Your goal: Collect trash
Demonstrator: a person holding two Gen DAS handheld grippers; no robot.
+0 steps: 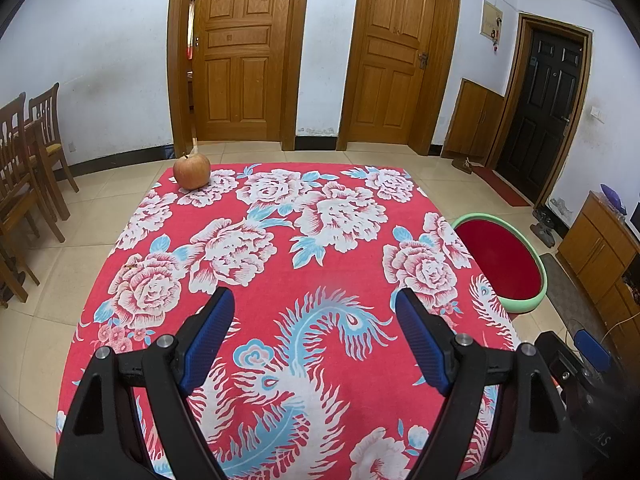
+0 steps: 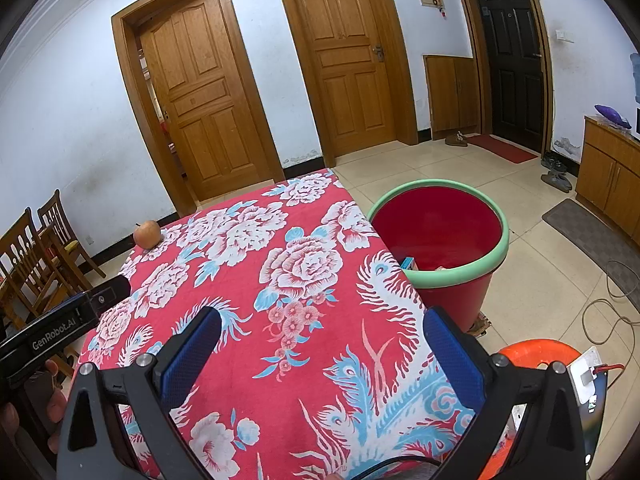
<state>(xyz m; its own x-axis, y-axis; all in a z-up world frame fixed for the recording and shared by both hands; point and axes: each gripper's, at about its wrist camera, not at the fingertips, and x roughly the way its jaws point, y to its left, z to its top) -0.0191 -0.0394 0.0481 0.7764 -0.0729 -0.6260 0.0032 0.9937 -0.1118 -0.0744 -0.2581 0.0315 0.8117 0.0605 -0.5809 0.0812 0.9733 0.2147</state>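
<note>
An apple (image 1: 192, 171) sits at the far left corner of the table covered in a red floral cloth (image 1: 280, 248); it also shows in the right wrist view (image 2: 147, 233). A red bucket with a green rim (image 2: 440, 240) stands on the floor at the table's right side, with some trash inside, including a blue box (image 2: 409, 263). The bucket also shows in the left wrist view (image 1: 508, 260). My left gripper (image 1: 314, 304) is open and empty above the near part of the cloth. My right gripper (image 2: 322, 322) is open and empty above the cloth's near right part, left of the bucket.
Wooden chairs (image 1: 28, 160) stand left of the table. Wooden doors (image 1: 236, 52) line the far wall. A low wooden cabinet (image 2: 608, 176) stands at the right. An orange reel (image 2: 540, 356) and cables (image 2: 612, 304) lie on the tiled floor near the bucket.
</note>
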